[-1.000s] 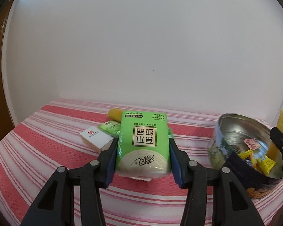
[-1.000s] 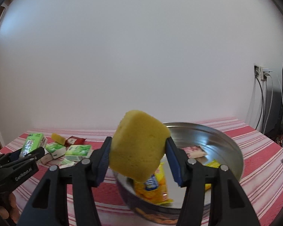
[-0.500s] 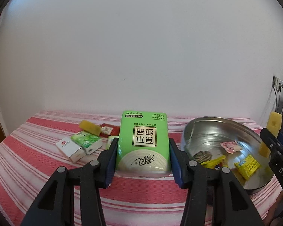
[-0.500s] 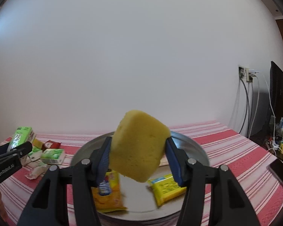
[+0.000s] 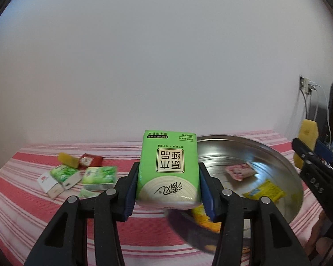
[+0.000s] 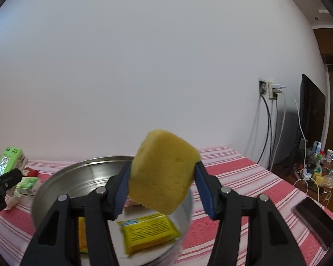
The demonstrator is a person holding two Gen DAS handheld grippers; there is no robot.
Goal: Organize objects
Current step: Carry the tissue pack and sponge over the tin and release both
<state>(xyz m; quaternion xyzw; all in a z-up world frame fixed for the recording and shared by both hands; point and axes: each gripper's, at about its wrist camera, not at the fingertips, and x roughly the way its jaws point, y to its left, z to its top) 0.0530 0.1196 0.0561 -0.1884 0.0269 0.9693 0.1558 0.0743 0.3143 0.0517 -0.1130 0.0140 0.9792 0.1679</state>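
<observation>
My left gripper (image 5: 167, 190) is shut on a green tissue pack (image 5: 168, 168), held upright above the near left rim of a round metal tin (image 5: 286, 161). My right gripper (image 6: 162, 190) is shut on a yellow sponge (image 6: 164, 173), tilted, over the same tin (image 6: 62, 177). Inside the tin lie yellow snack packets (image 6: 148, 232) and a pink packet (image 5: 239, 170). From the left wrist view the sponge (image 5: 307, 137) and right gripper show at the far right edge. The tissue pack (image 6: 10, 159) shows at the far left of the right wrist view.
On the red-and-white striped cloth (image 5: 22, 199) left of the tin lie green packs (image 5: 98, 175), a white box (image 5: 48, 180), a red sachet (image 5: 88, 160) and a yellow piece (image 5: 66, 158). A phone (image 6: 315, 217) lies at the right. Cables and a wall socket (image 6: 270, 90) are at right.
Both grippers have swung to the right with their loads. The tin has come under and in front of them, and the loose packs have slid to the left of view.
</observation>
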